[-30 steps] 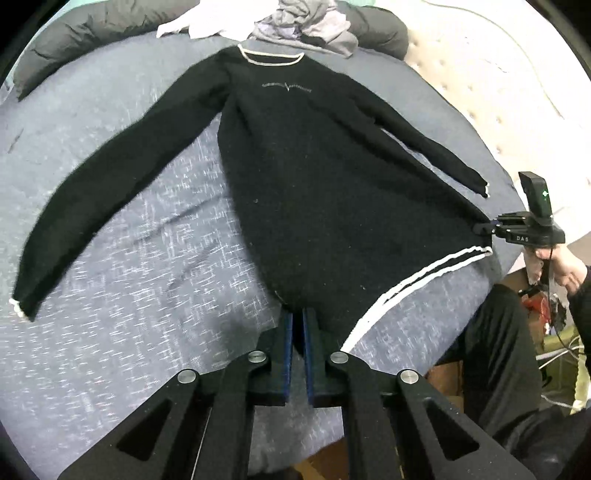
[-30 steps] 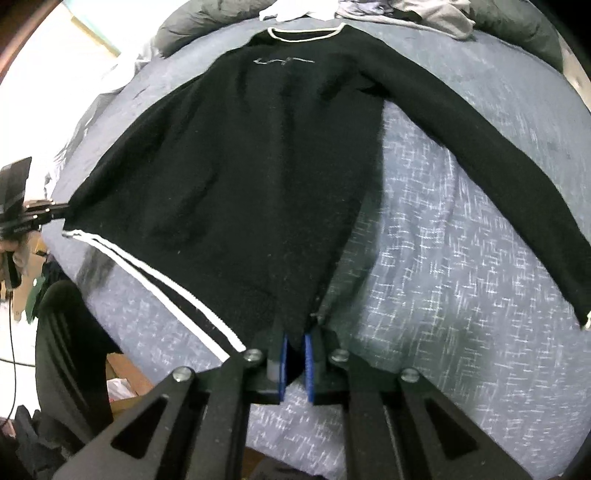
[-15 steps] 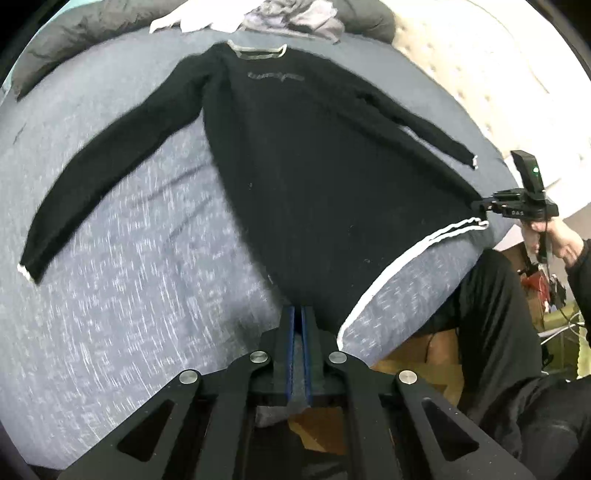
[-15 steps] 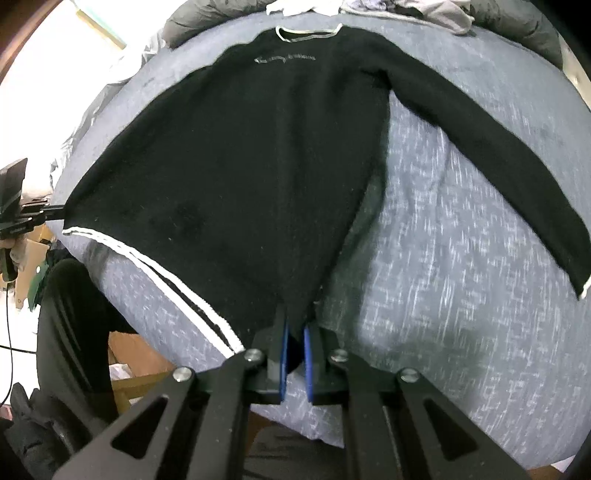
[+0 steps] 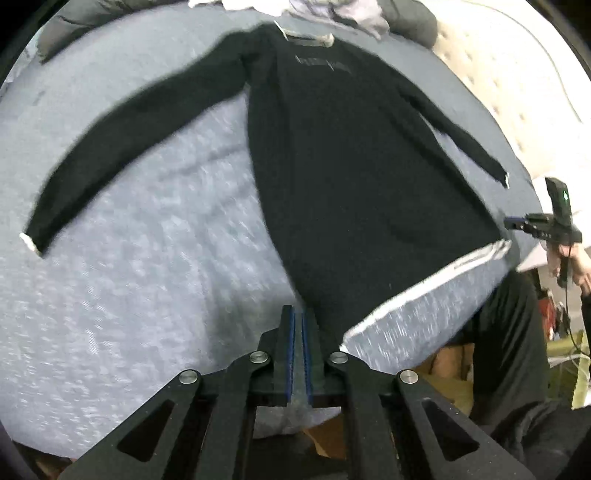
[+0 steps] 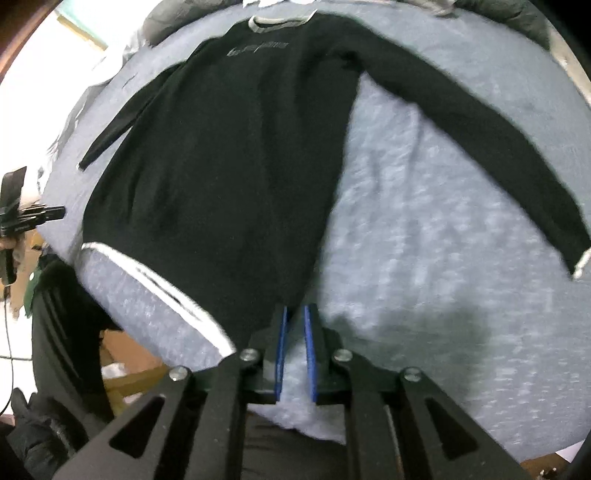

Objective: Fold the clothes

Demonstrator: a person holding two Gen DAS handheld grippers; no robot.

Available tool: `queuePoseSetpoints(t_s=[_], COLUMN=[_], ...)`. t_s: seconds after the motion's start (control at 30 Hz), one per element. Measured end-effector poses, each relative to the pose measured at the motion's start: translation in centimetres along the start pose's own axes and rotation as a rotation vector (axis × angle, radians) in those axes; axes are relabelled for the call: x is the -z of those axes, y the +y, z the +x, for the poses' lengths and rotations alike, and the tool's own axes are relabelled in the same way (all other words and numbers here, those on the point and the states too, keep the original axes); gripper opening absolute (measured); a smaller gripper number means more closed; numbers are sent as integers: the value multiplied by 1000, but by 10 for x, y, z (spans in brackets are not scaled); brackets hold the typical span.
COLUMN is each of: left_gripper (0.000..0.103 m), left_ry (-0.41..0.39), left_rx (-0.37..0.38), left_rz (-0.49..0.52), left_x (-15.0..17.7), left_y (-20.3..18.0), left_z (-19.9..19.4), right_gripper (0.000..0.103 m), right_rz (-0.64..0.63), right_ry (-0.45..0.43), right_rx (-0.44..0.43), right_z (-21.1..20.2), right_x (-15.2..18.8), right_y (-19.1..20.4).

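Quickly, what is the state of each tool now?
Left tool: almost closed, apparently holding nothing.
Right tool: slightly open, empty; the black sweater lies flat on the bed.

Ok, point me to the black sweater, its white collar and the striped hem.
black sweater (image 5: 351,177): left wrist view, middle of the chest panel.
white collar (image 6: 279,23): right wrist view, front of the neckline.
striped hem (image 5: 424,286): left wrist view, midway along the white stripes.

Blue-grey flecked bedspread (image 5: 147,258) across the bed, dark grey pillow (image 5: 406,22) at the far end, heap of pale clothes (image 5: 332,11) against it, cream tufted headboard (image 5: 517,85), cardboard box (image 6: 125,354) beside the bed.
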State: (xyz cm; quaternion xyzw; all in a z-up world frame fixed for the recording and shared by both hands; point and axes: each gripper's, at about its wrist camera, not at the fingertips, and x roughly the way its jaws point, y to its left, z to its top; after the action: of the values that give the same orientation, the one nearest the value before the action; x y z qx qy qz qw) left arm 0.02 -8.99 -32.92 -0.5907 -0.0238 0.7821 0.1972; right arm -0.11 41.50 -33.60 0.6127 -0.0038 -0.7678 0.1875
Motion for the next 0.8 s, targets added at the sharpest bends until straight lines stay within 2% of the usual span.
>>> queuePoseSetpoints(t_s=[0.17,0.27,0.43,0.6,0.7,0.77,0.8], left_gripper=[5,5,5,5,13,26,28], left_ry=[-92,-145,-239,-299,-339,-361,-371], left_rx=[-34,-44,-46,-36,-23,-22,-22], left_rz=[-28,-48,-77,-91,-111,-123,-129], left_x=[-27,-47,-95,-128,-141,-148,-151], left_y=[7,9,5,5,9,13,15], left_z=[-18,-22,-15,2,15,22,27], right_gripper=[11,18,22,25,28,28,28], right_rz=[67,95,108,112,128,135,131], right_ry=[-110,-177,-246,-298,-304,-307,-307], right_rx=[11,14,9,33,51,66,79], right_z=[-22,-30,-26,-16,-3,6,11], right_x=[-32,-59,-112,-166,-195,-214,-223], right_y=[-18,-23,-22,-25,-32,-37,-38])
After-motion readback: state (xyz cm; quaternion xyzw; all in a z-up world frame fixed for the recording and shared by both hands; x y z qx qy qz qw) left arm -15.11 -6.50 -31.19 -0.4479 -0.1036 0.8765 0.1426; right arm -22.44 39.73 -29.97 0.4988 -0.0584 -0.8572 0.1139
